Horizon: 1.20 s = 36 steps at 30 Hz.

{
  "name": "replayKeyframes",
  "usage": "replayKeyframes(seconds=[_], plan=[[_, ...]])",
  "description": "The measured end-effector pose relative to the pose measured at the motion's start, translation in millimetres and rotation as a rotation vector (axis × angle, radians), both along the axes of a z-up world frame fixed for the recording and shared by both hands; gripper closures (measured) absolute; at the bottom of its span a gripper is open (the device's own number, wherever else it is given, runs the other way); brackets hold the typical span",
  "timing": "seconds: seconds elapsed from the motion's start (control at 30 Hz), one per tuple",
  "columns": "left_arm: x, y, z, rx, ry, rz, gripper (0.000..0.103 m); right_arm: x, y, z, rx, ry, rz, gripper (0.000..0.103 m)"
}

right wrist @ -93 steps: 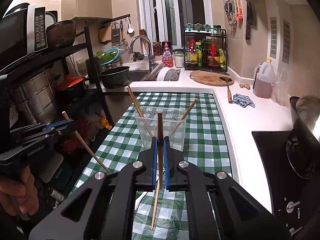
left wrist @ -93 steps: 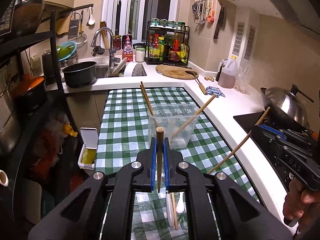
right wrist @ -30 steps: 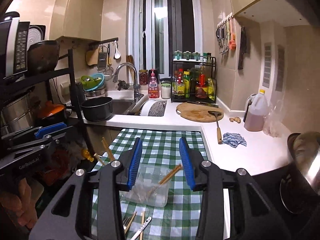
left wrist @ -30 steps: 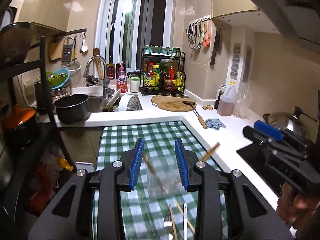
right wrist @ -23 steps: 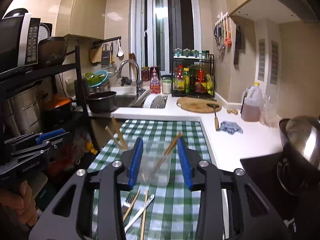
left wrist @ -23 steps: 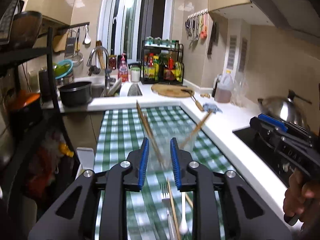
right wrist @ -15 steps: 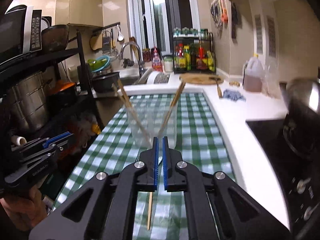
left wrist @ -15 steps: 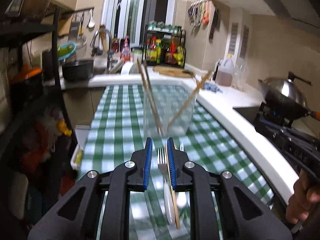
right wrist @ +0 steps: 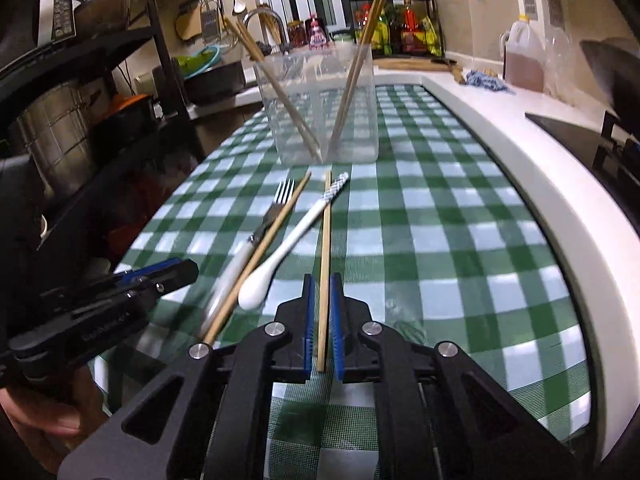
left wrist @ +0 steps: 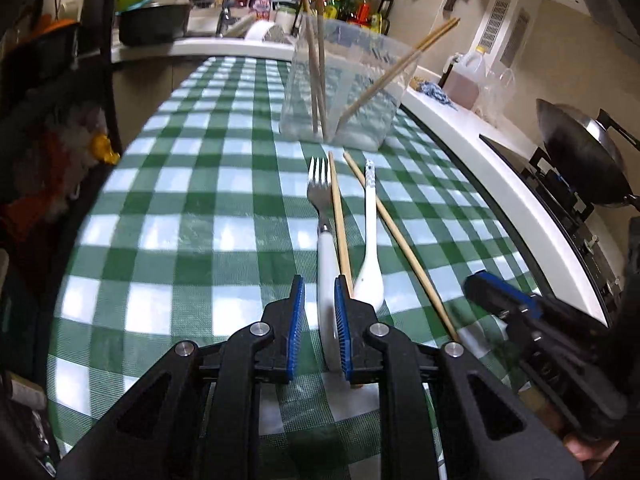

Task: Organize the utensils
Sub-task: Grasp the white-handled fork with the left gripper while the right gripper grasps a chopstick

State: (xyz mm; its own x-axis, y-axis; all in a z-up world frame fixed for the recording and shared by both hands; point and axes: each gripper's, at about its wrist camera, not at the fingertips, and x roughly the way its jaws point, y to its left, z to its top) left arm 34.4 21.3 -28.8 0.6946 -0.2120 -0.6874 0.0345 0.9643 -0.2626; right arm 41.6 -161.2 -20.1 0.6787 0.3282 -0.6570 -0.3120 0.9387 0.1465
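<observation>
A fork [left wrist: 322, 216] with a white handle, two loose chopsticks [left wrist: 339, 216] and a white spoon [left wrist: 370, 236] lie on the green checked cloth [left wrist: 192, 216]. A clear plastic container [left wrist: 344, 80] behind them holds several chopsticks. My left gripper [left wrist: 319, 292] is low over the cloth, its narrowly open jaws on either side of the fork's handle, with a gap on the left. My right gripper [right wrist: 321, 292] is low too, jaws astride a chopstick [right wrist: 326, 240] with small gaps. The fork [right wrist: 256, 236], spoon [right wrist: 292, 240] and container [right wrist: 320, 104] show in the right wrist view.
A white counter [left wrist: 472, 168] runs along the right of the cloth, with a hob and a wok [left wrist: 576, 148]. A sink with a black pot [left wrist: 154, 24] and a bottle rack [right wrist: 396, 28] are at the back. Dark shelves [right wrist: 80, 80] stand at the left.
Both grippers let go of chopsticks into the container, rose and opened, then came down low to the cloth. The left now straddles the fork's handle, the right a loose chopstick.
</observation>
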Motion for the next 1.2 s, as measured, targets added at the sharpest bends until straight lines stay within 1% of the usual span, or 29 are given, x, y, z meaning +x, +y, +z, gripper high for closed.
replayKeyframes(seconds=[0.07, 0.17, 0.33, 0.4, 0.53, 0.57, 0.63, 0.67, 0.77, 0.97, 1.2], plan=[[0.1, -3.8, -4.3, -0.001, 0.013, -0.016, 0.087, 0.9, 2.8, -7.8, -0.006, 0.016, 0.009, 0.09], [-0.6, -11.9, -7.9, 0.019, 0.02, -0.035, 0.087, 1.0, 6.1, -16.4, -0.016, 0.036, 0.027, 0.088], [0.8, -19.1, -12.1, 0.063, 0.032, -0.034, 0.087, 1.9, 6.9, -26.3, -0.04, 0.055, 0.026, 0.088], [0.7, -20.8, -12.1, 0.086, 0.028, -0.036, 0.087, 1.6, 6.3, -27.3, -0.045, 0.044, 0.03, 0.088], [0.1, -20.9, -12.0, 0.096, 0.022, -0.027, 0.086, 0.5, 8.5, -27.8, -0.062, 0.033, 0.031, 0.089], [-0.1, -21.5, -12.2, 0.104, 0.02, -0.025, 0.086, 0.7, 8.3, -27.6, -0.063, 0.032, 0.028, 0.091], [0.5, -23.3, -12.7, 0.118, 0.02, -0.028, 0.085, 0.9, 7.6, -27.8, -0.07, 0.032, 0.021, 0.097], [0.6, -24.1, -12.9, 0.122, 0.02, -0.028, 0.085, 1.0, 6.6, -27.3, -0.068, 0.034, 0.018, 0.098], [1.1, -25.6, -13.5, 0.142, 0.01, -0.028, 0.084, -0.9, 0.9, -22.1, -0.061, 0.014, -0.012, 0.098], [5.0, -25.2, -15.7, 0.183, 0.002, -0.008, 0.084, 0.3, -5.2, -24.6, -0.073, 0.037, -0.024, 0.098], [-1.4, -23.5, -14.9, 0.199, -0.006, 0.013, 0.085, -0.2, -10.8, -27.1, -0.081, 0.03, -0.053, 0.097]])
